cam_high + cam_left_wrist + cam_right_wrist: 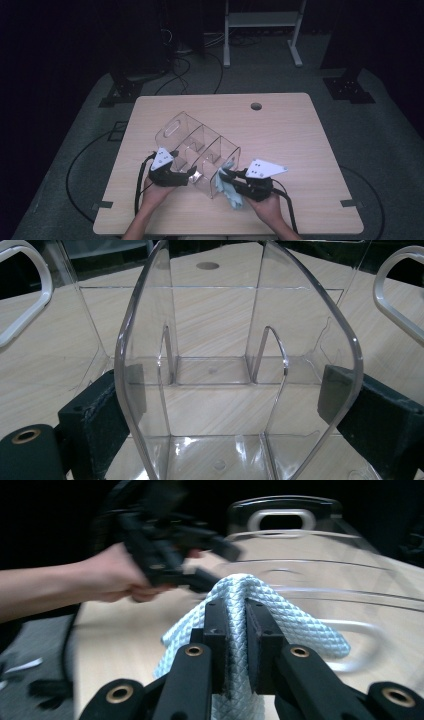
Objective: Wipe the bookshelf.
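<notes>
A clear plastic organizer [197, 147] with dividers and a cut-out handle lies at an angle on the wooden table [290, 145]. My left gripper [191, 173] grips its near end. In the left gripper view the black jaws press both side walls of the organizer [215, 320], so the left gripper [235, 400] is shut on it. My right gripper [223, 176] is shut on a pale blue quilted cloth [231, 194], which touches the organizer's near right corner. In the right gripper view the cloth [280, 615] folds over the right gripper [236, 625], with the blurred organizer [310, 550] behind.
A round cable hole [256, 106] sits near the table's far edge. Black cables [185, 75] and a white stand's legs [262, 30] are on the floor behind. The other hand with its gripper [160, 545] is at the upper left of the right gripper view.
</notes>
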Demonstrator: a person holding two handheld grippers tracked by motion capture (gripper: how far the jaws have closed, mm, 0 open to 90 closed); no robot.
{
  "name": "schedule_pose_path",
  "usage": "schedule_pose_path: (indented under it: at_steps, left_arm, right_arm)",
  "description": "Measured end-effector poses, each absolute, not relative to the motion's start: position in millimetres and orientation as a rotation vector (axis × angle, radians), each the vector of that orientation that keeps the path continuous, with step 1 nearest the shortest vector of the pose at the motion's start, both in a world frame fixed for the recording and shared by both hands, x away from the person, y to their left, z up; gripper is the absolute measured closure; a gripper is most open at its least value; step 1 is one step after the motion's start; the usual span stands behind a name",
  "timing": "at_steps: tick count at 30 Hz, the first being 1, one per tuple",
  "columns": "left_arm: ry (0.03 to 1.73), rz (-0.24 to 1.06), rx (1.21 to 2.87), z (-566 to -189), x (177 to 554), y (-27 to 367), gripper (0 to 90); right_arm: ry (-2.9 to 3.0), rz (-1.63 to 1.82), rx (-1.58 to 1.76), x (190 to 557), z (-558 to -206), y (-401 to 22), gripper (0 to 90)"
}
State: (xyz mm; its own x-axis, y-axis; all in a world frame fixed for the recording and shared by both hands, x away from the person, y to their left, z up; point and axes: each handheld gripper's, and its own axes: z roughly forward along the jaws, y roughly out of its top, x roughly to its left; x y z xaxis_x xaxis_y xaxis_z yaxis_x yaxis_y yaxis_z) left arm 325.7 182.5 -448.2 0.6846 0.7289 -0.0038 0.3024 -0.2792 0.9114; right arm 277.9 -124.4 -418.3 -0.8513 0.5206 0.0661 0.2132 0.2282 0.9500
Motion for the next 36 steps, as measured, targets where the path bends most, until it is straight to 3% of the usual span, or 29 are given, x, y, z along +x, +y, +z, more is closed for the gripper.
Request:
schedule_pose_path:
  at_steps: [10,19,27,36]
  left_arm:
    - [0.807,0.517,1.858,-449.1,325.2,181.7,7.6]
    - [0.805,0.518,1.864,-448.2,324.2,179.8,7.7]
    - [0.793,0.502,1.873,-448.0,323.9,181.9,7.9]
    - [0.787,0.506,1.875,-447.6,323.7,180.3,7.8]
  right_arm:
    - [2.245,1.646,0.673,276.0,-419.2,-123.6,80.4]
    - [2.171,1.633,0.84,303.6,-418.9,-153.2,80.4]
    - [2.209,1.619,0.765,292.0,-419.1,-143.1,80.3]
    - [2.136,1.558,0.915,313.1,-426.4,-167.0,80.4]
